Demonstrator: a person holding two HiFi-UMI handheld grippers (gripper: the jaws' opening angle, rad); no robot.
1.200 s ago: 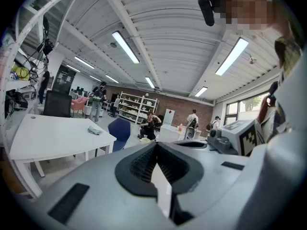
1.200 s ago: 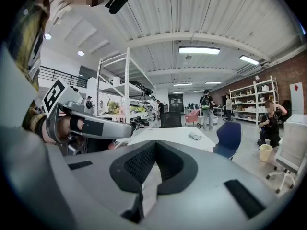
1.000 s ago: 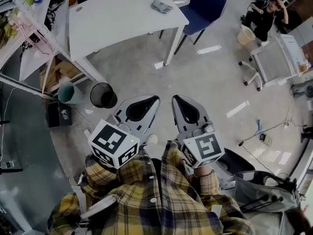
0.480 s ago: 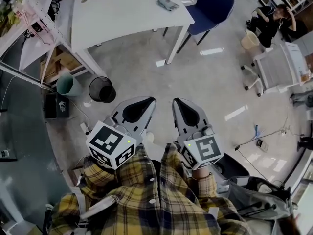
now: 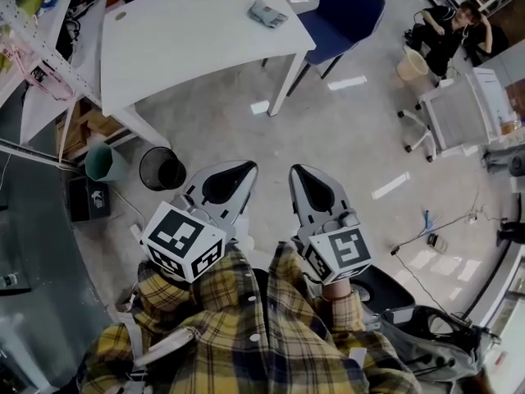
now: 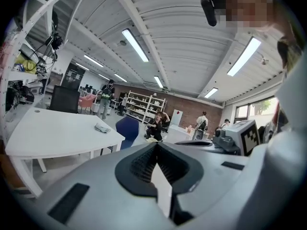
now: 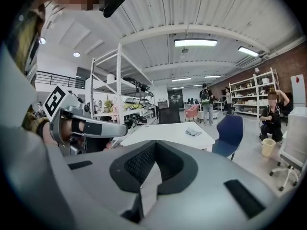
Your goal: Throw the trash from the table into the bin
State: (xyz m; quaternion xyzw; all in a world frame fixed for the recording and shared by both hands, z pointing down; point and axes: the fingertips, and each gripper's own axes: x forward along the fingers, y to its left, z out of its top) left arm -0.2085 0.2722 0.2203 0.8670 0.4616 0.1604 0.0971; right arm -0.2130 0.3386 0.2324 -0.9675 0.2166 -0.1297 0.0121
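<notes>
A crumpled grey piece of trash (image 5: 268, 13) lies near the far right corner of the white table (image 5: 180, 39); it also shows in the left gripper view (image 6: 102, 127) and the right gripper view (image 7: 194, 132). A black mesh bin (image 5: 162, 168) stands on the floor beside the table's near leg. My left gripper (image 5: 246, 169) and right gripper (image 5: 297, 172) are held side by side in front of my chest, well short of the table. Both are shut with nothing between the jaws (image 6: 156, 146) (image 7: 153, 147).
A teal bin (image 5: 107, 162) stands left of the black one, under shelving (image 5: 33, 72). A blue chair (image 5: 340, 6) sits at the table's right end. A seated person (image 5: 443, 27), a beige pail (image 5: 410, 62) and a white swivel chair (image 5: 459, 109) are at the far right.
Both grippers and my view have advanced toward the table. The table and the black bin have shifted left and slightly down in the head view. Jaws stay shut.
</notes>
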